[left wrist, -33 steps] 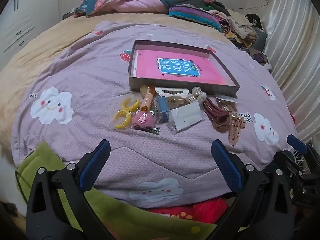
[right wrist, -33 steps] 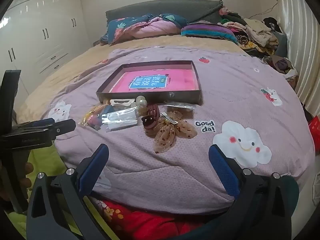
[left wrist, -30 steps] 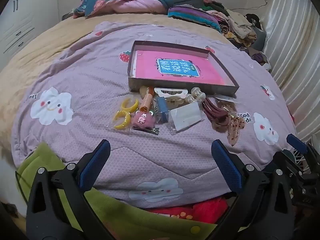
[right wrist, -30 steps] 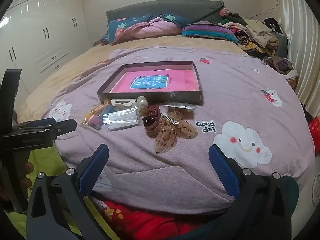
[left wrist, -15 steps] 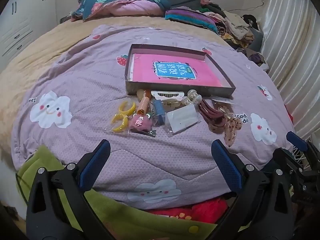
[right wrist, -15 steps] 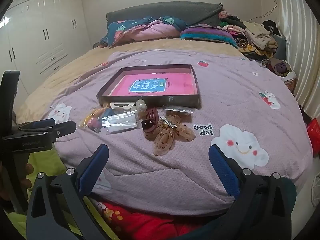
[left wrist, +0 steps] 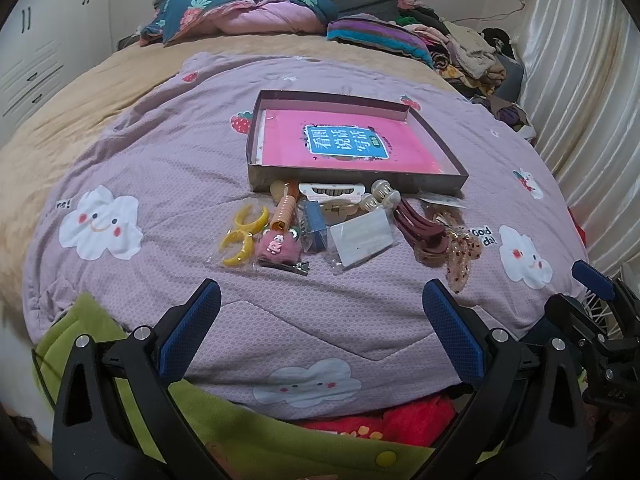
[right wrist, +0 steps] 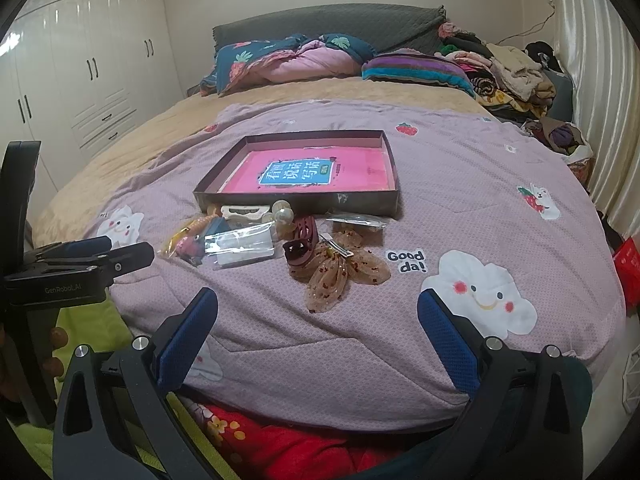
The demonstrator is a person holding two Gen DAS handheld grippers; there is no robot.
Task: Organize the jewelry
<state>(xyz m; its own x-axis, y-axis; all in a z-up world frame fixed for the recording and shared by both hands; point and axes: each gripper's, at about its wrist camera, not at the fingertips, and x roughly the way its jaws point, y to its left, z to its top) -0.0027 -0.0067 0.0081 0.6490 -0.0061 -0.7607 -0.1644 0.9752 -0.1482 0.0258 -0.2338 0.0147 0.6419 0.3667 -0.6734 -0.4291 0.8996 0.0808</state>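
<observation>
A shallow dark box [left wrist: 360, 182] [right wrist: 296, 202] with a pink book inside lies on the purple quilt. In front of it sits a heap of hair accessories: yellow clips [left wrist: 242, 236], a pink fuzzy clip [left wrist: 278, 248], a blue clip [left wrist: 313, 222], a clear packet [left wrist: 362, 238] [right wrist: 244, 246], a maroon claw clip [left wrist: 418, 228] [right wrist: 302, 240] and a spotted brown bow [left wrist: 460, 256] [right wrist: 340, 272]. My left gripper [left wrist: 320, 330] hovers open near the bed's front edge, well short of the heap. My right gripper [right wrist: 318, 330] is also open and empty, nearest the bow.
Pillows and folded bedding [right wrist: 288, 60] lie at the headboard, with a clothes pile [right wrist: 512, 76] at the back right. White wardrobes [right wrist: 80, 80] line the left wall, a curtain [left wrist: 580, 120] the right. Green fabric [left wrist: 100, 340] and red fabric [right wrist: 300, 444] lie below the quilt's edge.
Both grippers have drawn back and tilted slightly, so the box and heap sit a little farther and lower in view. Nothing on the bed has moved.
</observation>
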